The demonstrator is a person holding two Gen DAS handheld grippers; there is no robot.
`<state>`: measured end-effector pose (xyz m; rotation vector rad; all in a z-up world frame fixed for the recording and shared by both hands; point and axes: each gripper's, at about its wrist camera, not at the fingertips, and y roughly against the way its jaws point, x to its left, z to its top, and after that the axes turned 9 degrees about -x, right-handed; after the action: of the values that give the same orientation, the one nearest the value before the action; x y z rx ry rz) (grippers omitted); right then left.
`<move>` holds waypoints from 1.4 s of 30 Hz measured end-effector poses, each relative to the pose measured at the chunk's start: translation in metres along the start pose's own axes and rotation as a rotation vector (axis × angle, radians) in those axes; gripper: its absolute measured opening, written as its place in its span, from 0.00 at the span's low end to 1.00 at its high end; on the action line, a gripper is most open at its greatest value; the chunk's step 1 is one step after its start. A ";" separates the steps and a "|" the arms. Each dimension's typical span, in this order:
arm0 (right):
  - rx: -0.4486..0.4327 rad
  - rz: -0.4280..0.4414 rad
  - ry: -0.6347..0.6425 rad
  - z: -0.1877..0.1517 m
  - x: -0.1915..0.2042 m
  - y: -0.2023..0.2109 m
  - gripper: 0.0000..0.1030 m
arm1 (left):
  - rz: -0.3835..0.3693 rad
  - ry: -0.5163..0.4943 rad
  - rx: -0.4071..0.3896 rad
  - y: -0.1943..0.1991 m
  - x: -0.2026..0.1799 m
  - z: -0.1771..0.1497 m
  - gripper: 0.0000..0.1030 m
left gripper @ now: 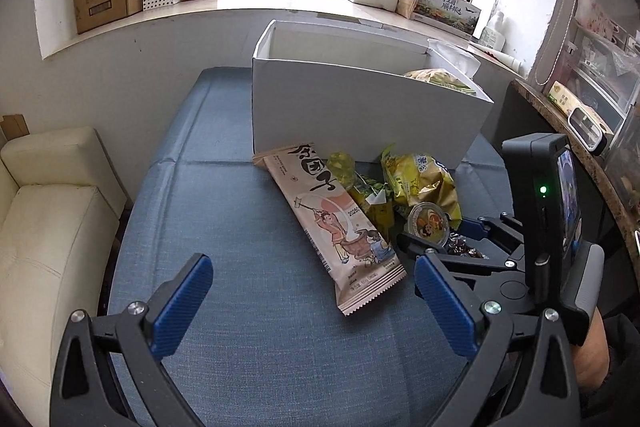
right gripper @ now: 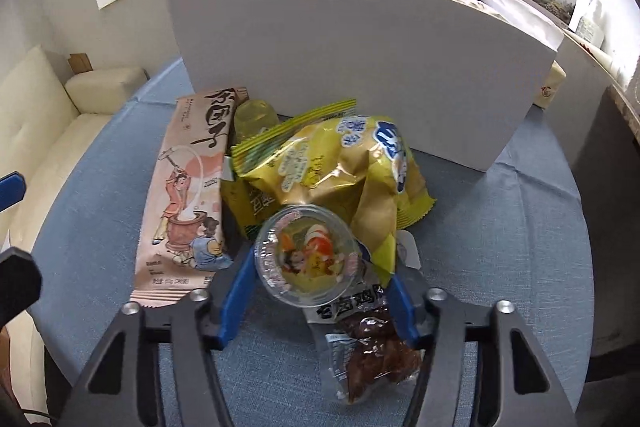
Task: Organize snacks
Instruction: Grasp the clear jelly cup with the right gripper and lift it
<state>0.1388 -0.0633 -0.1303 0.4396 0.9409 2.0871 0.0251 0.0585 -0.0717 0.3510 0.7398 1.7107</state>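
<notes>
Jelly cup [right gripper: 307, 255] | between right claw [right gripper: 320, 291] fingers | left claw [left gripper: 312, 301] spread

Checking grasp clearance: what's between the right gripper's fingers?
In the right wrist view, the jelly cup and clear meat packet sit between the right gripper fingers.

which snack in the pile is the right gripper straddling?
The round clear jelly cup, sitting between the right gripper's blue fingers. The yellow chip bag and long pink packet lie beyond the fingertips.
</notes>
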 end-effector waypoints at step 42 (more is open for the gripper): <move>0.003 -0.040 0.025 -0.041 -0.022 0.055 0.78 | 0.011 -0.016 0.056 -0.019 0.002 -0.010 1.00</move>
<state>0.1000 -0.1226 -0.1166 0.3937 0.9600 2.0602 0.0336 0.0598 -0.0917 0.4077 0.7768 1.6984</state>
